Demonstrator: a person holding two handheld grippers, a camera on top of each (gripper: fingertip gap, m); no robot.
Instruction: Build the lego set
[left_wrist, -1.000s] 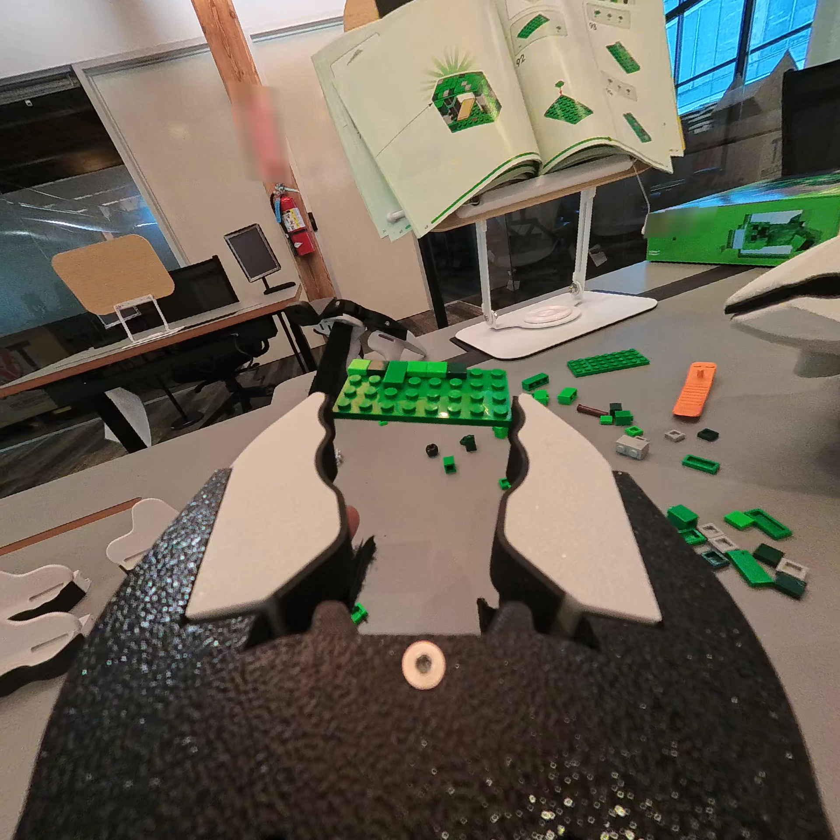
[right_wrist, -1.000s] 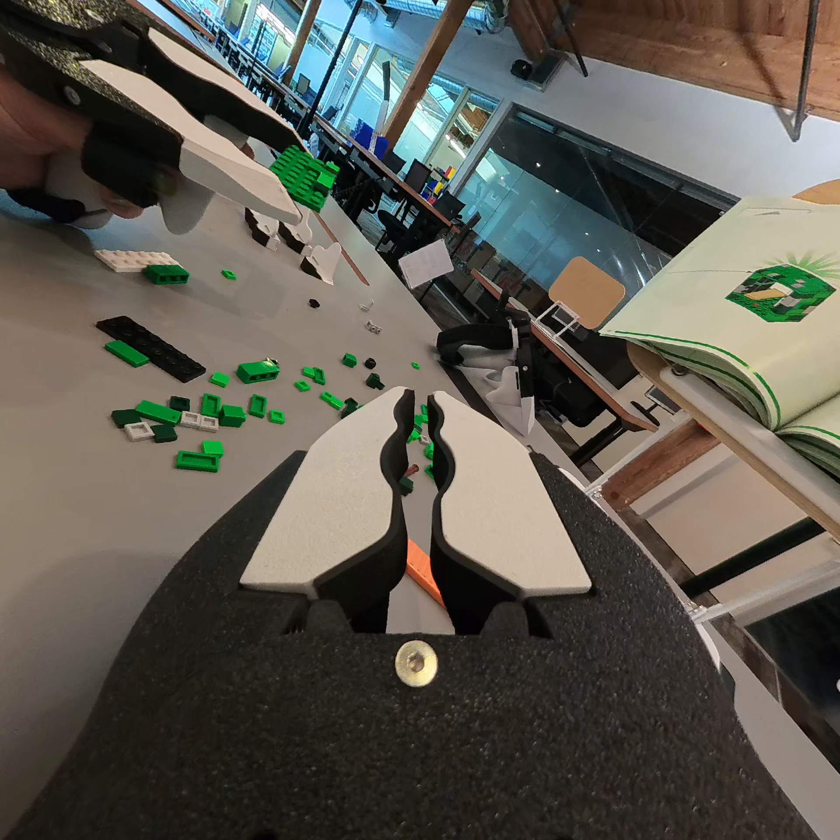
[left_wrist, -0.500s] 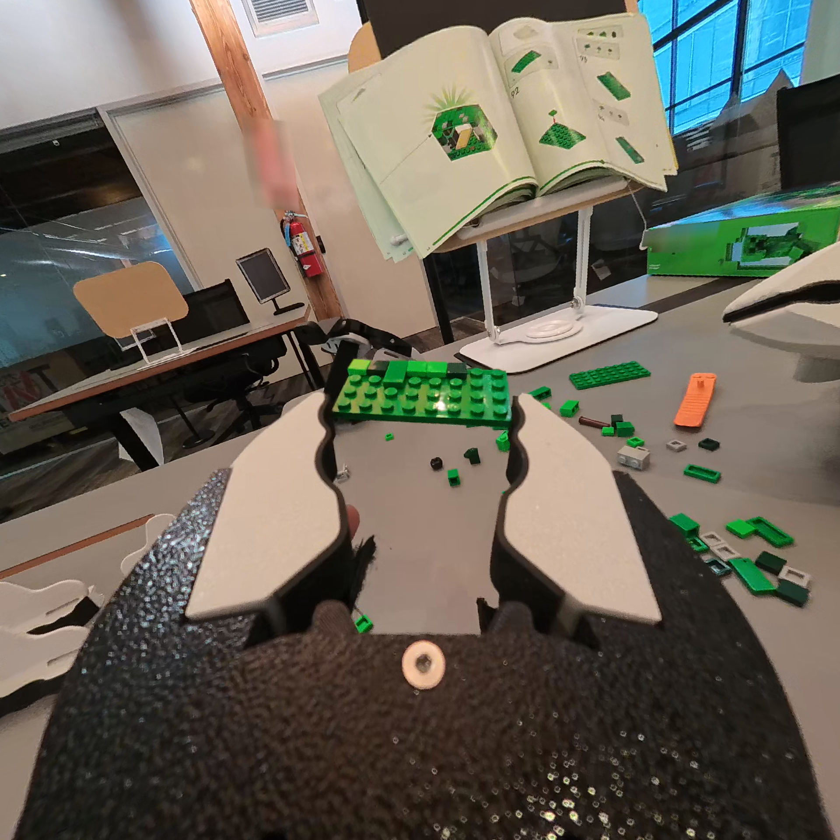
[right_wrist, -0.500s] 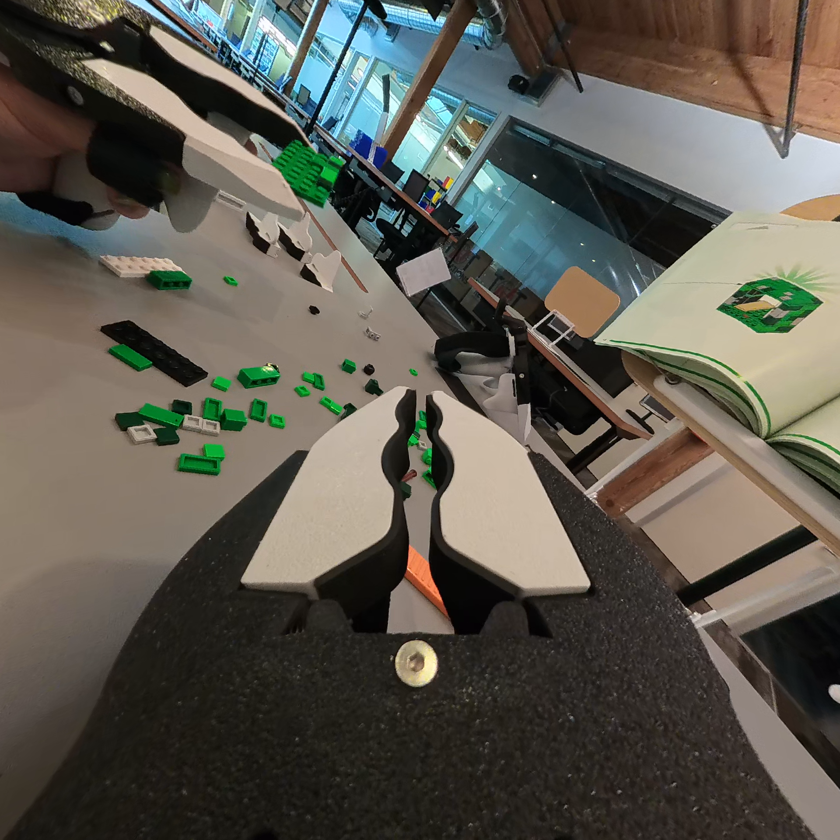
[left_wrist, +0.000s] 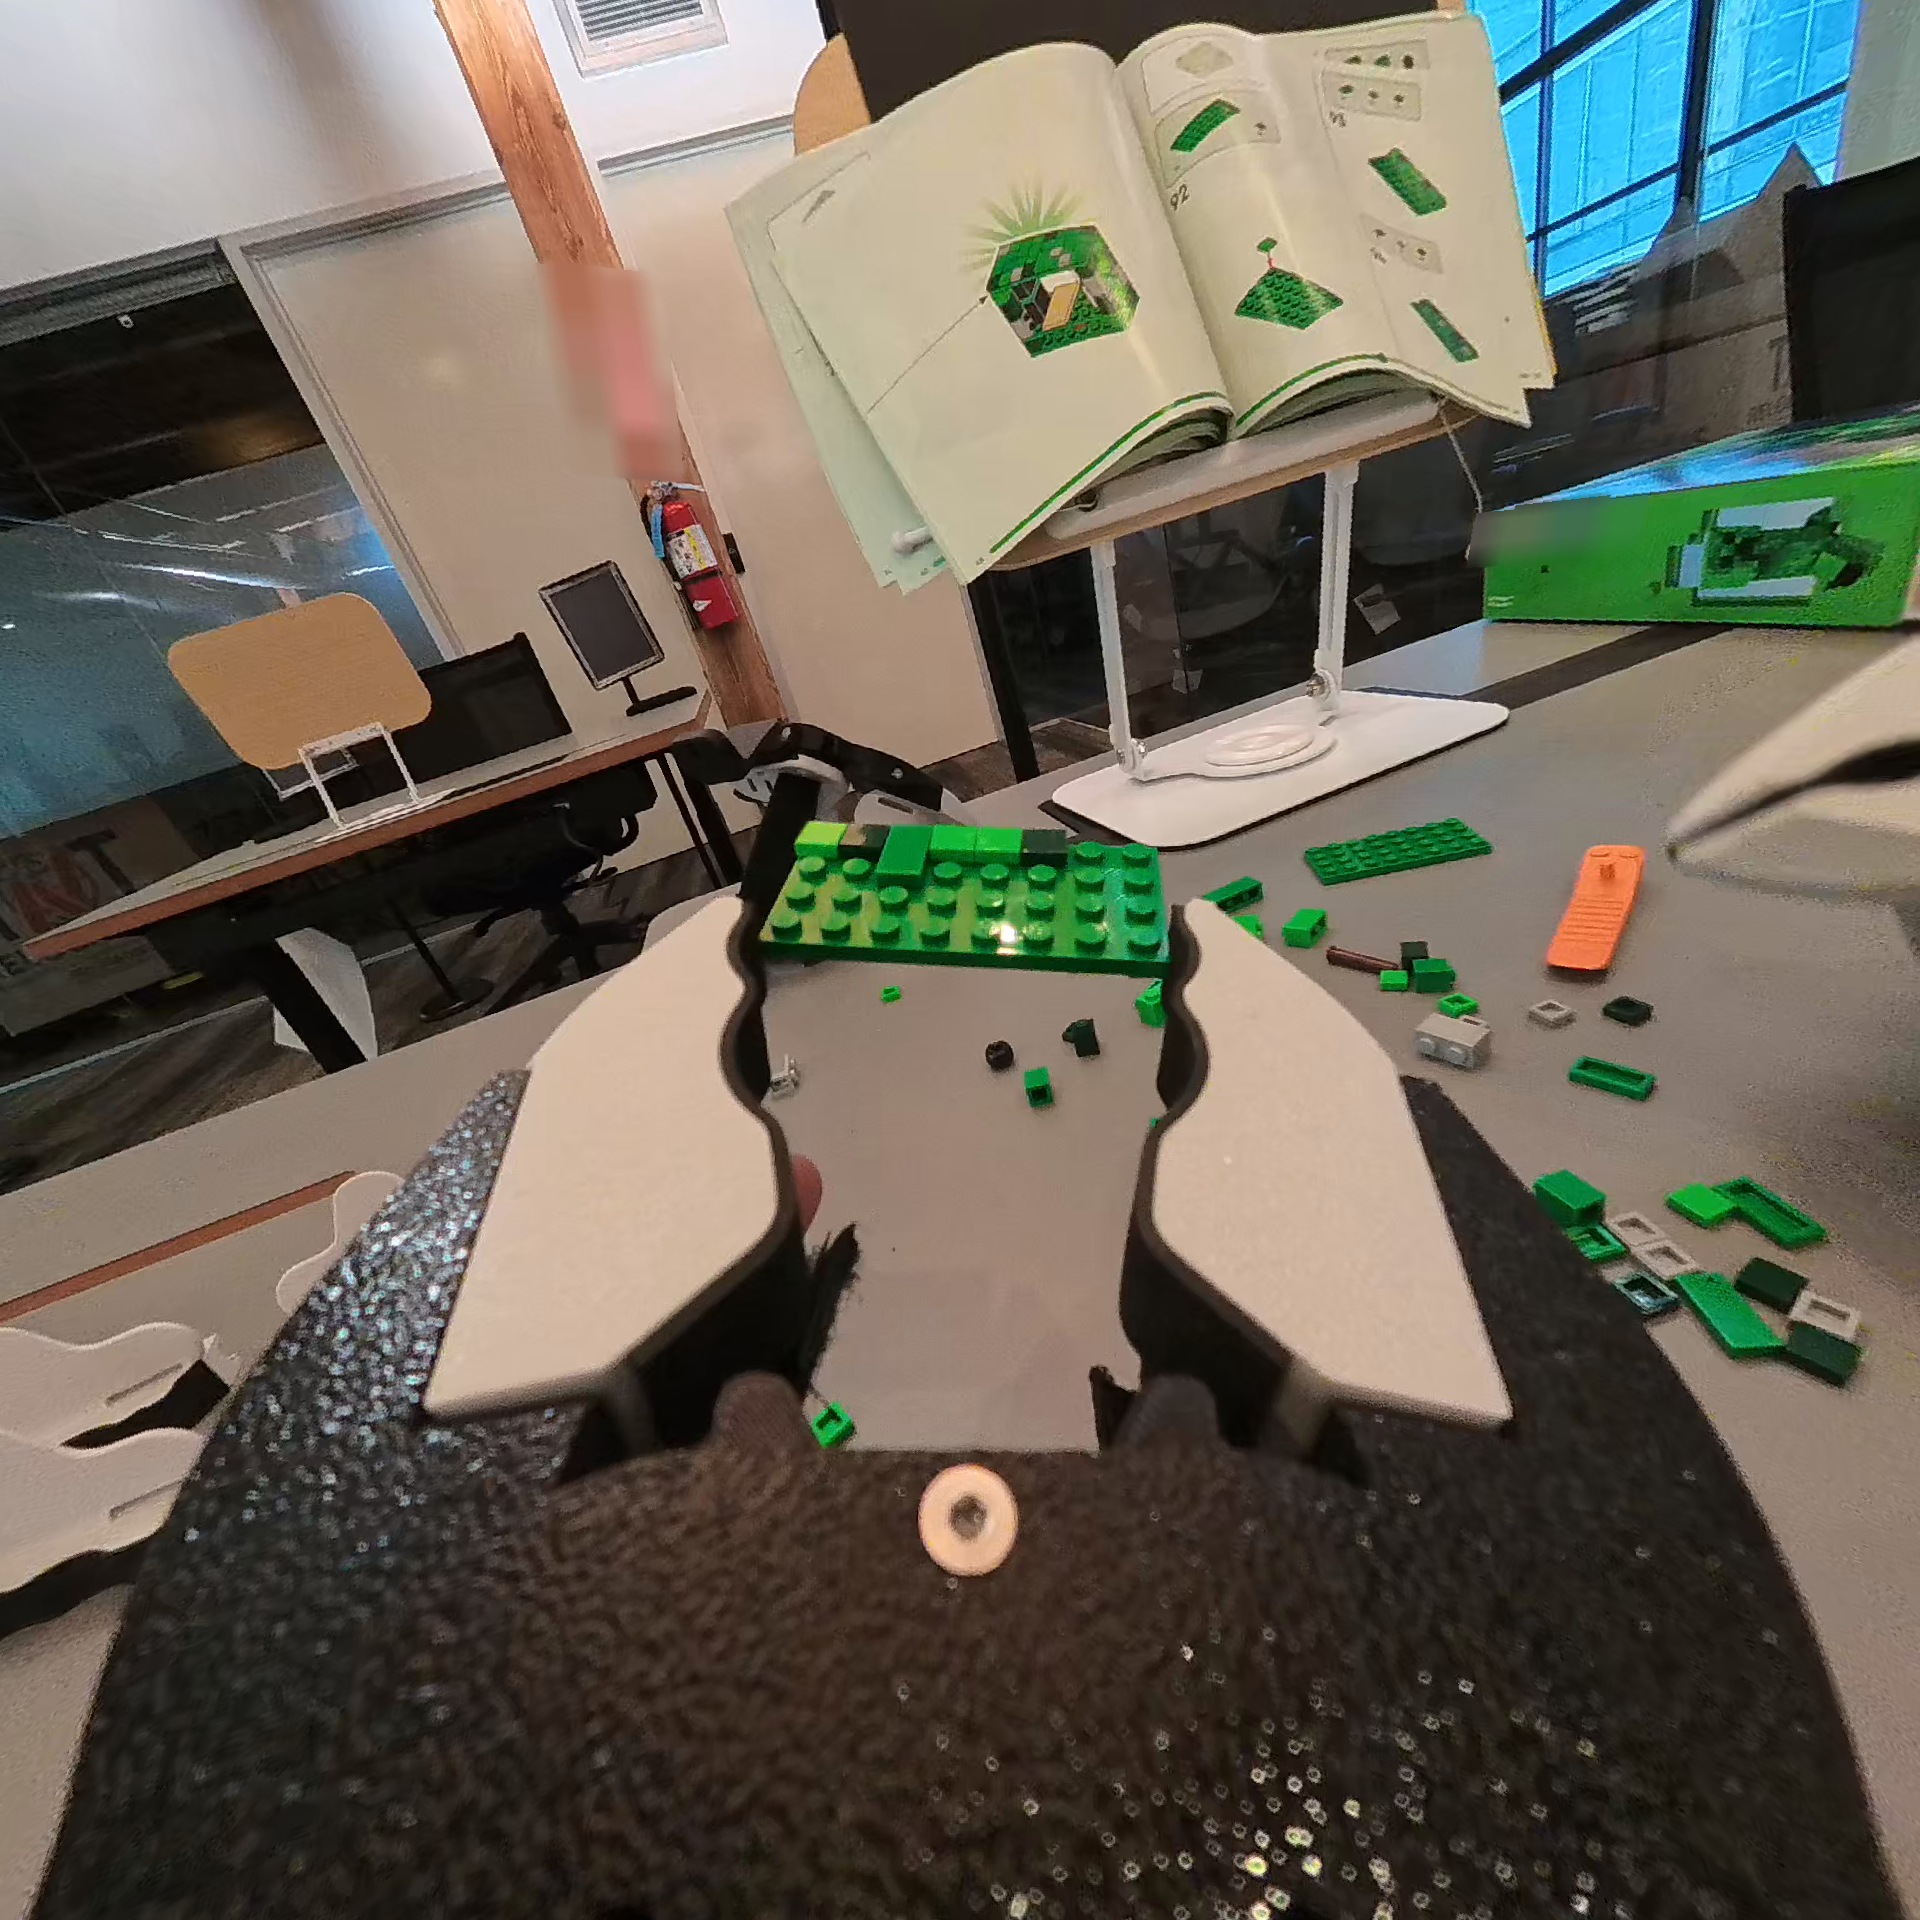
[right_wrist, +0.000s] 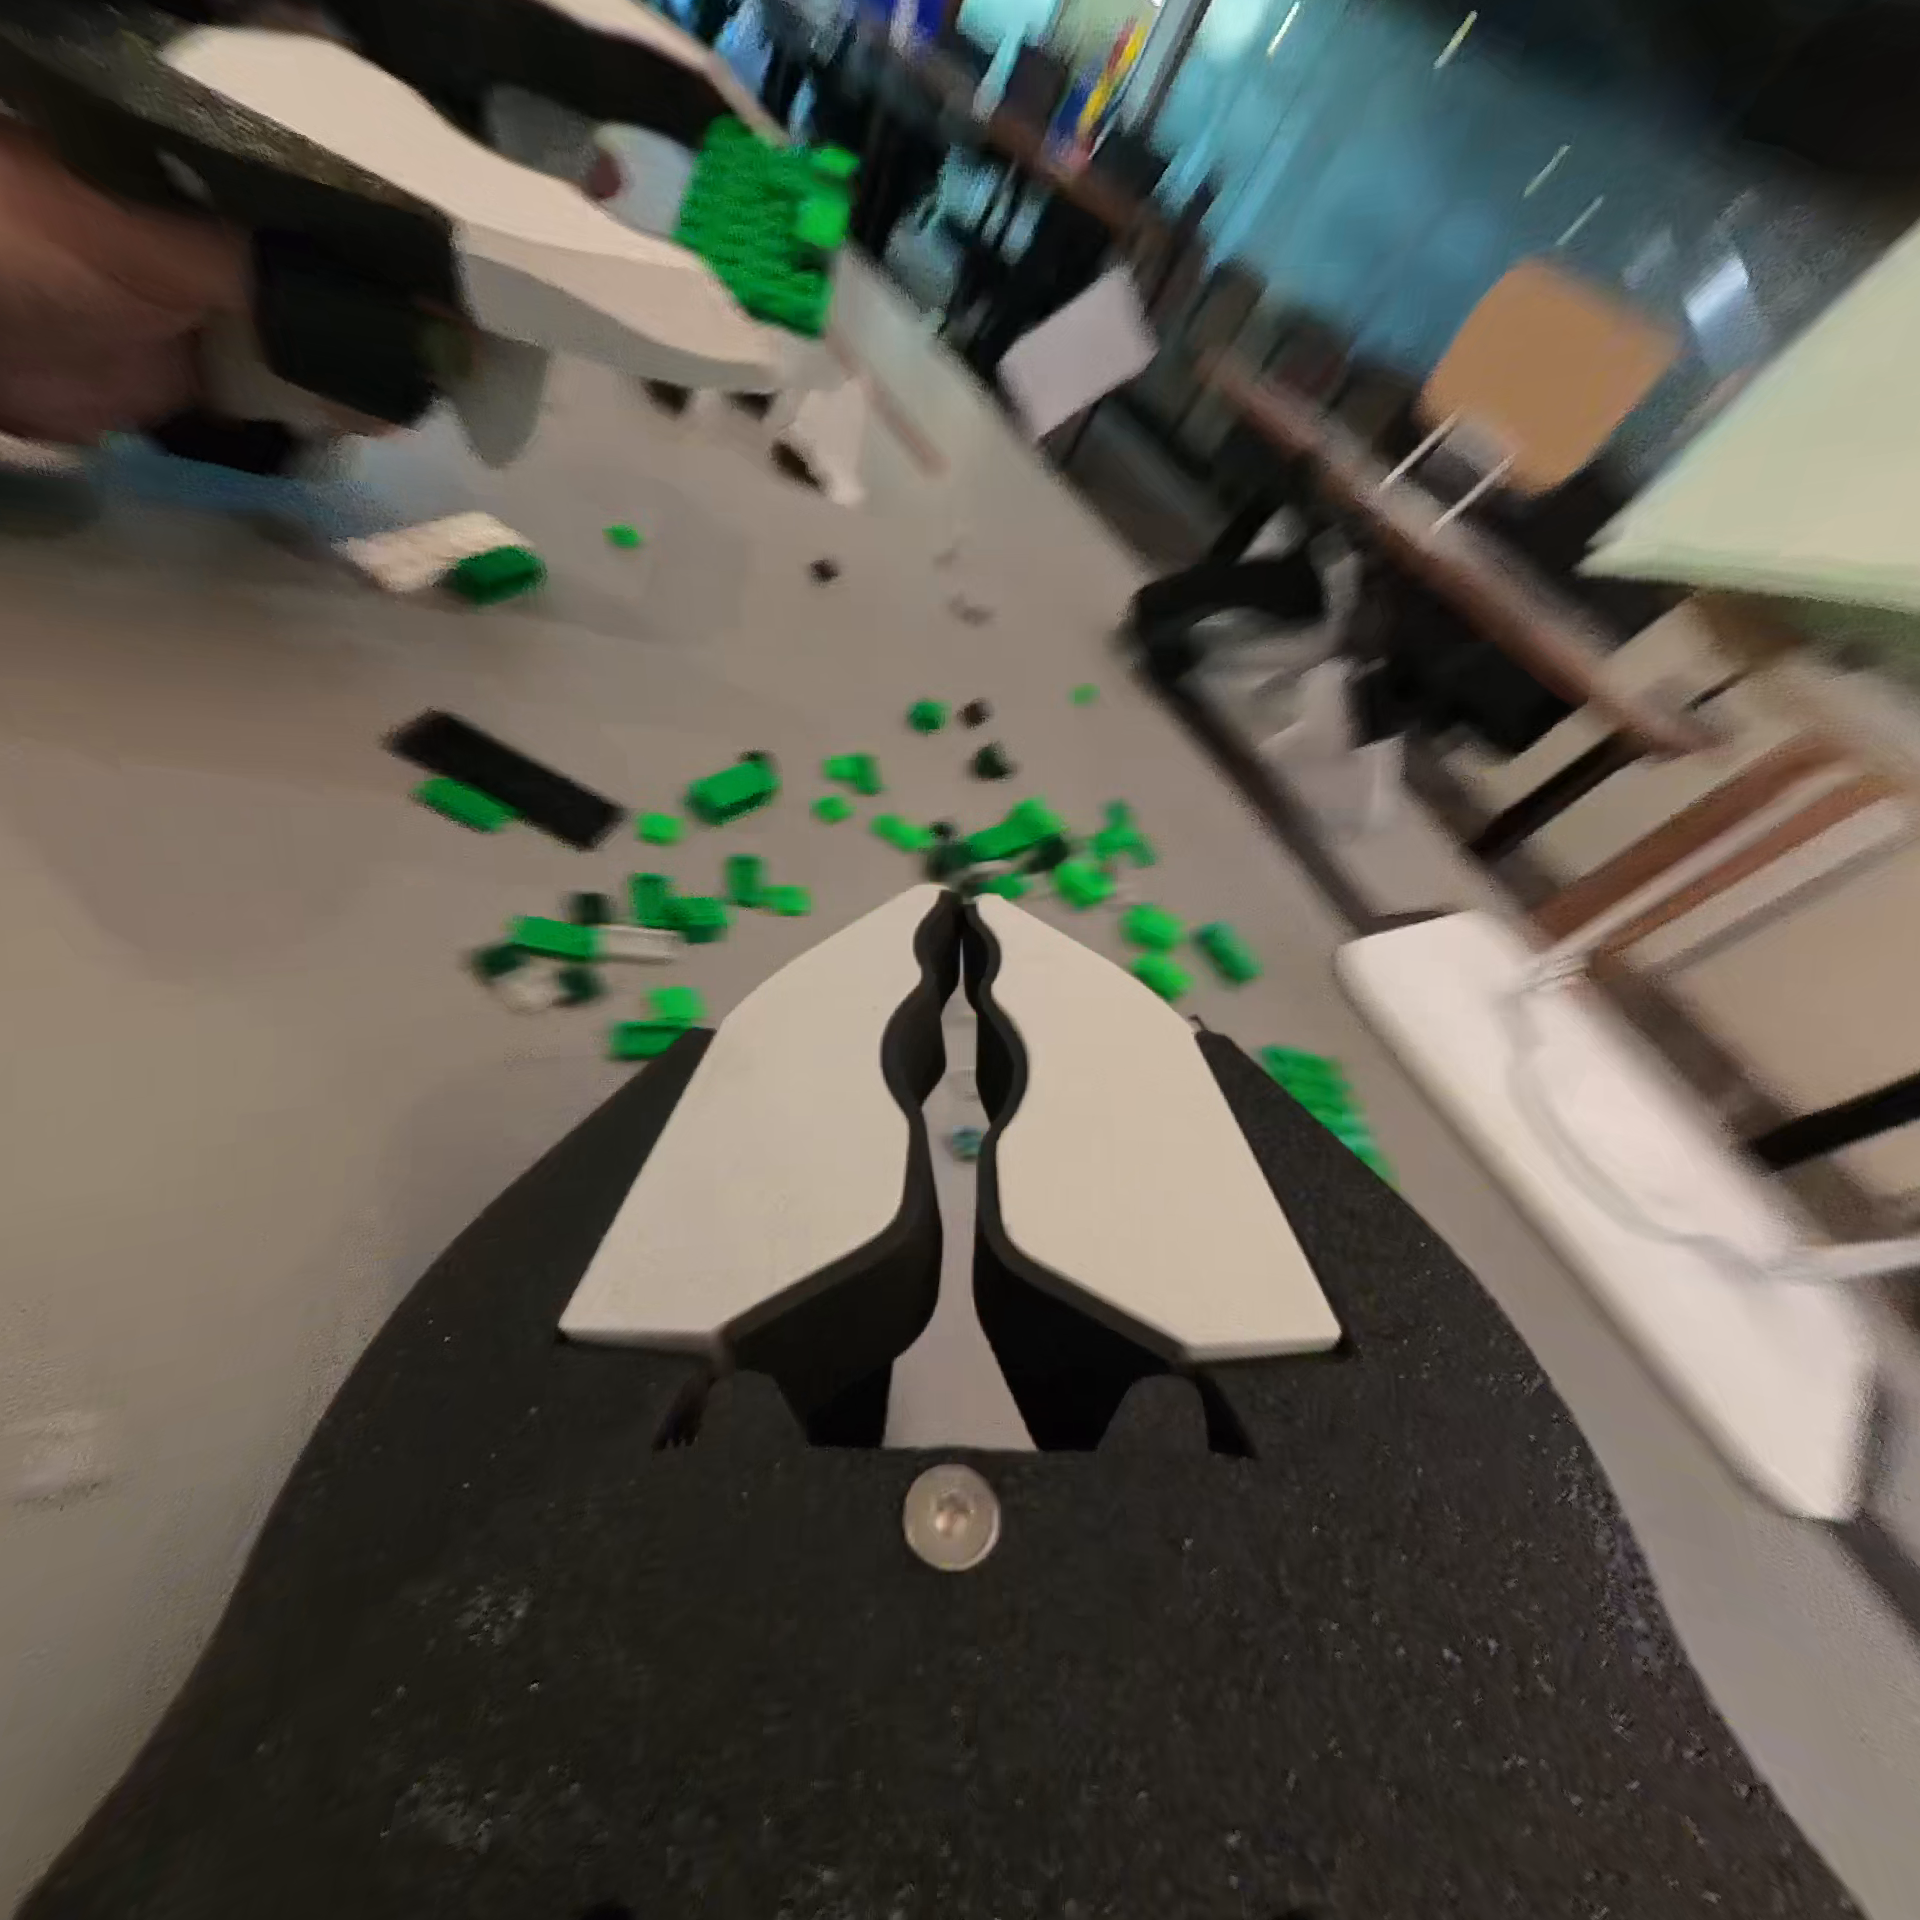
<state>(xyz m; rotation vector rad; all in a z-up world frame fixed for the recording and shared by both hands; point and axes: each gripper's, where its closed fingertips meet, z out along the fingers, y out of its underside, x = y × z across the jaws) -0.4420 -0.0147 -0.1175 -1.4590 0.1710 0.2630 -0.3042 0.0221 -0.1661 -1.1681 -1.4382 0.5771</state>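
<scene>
My left gripper (left_wrist: 964, 916) is shut on a bright green studded plate (left_wrist: 935, 894), one fingertip on each short end. A row of green and dark tiles runs along the plate's far edge. The plate is held above the grey table (left_wrist: 966, 1195). In the blurred right wrist view, the left gripper (right_wrist: 727, 322) and its plate (right_wrist: 758, 229) show at the upper left. My right gripper (right_wrist: 958, 906) is shut and empty, pointing down at scattered green pieces (right_wrist: 997, 842) on the table. Its fingers (left_wrist: 1787, 779) show at the right edge of the left wrist view.
An open instruction book (left_wrist: 1143, 239) sits on a white stand (left_wrist: 1278, 769) at the back. An orange brick separator (left_wrist: 1595, 920), a green plate (left_wrist: 1397, 850), a grey brick (left_wrist: 1452, 1039) and loose pieces (left_wrist: 1745, 1278) lie at right. A green box (left_wrist: 1704, 551) is far right. A black plate (right_wrist: 509, 774) lies at left.
My right gripper has swung down toward the table pieces, blurring its view, and its fingers have closed fully. My left gripper still holds the plate, slightly higher.
</scene>
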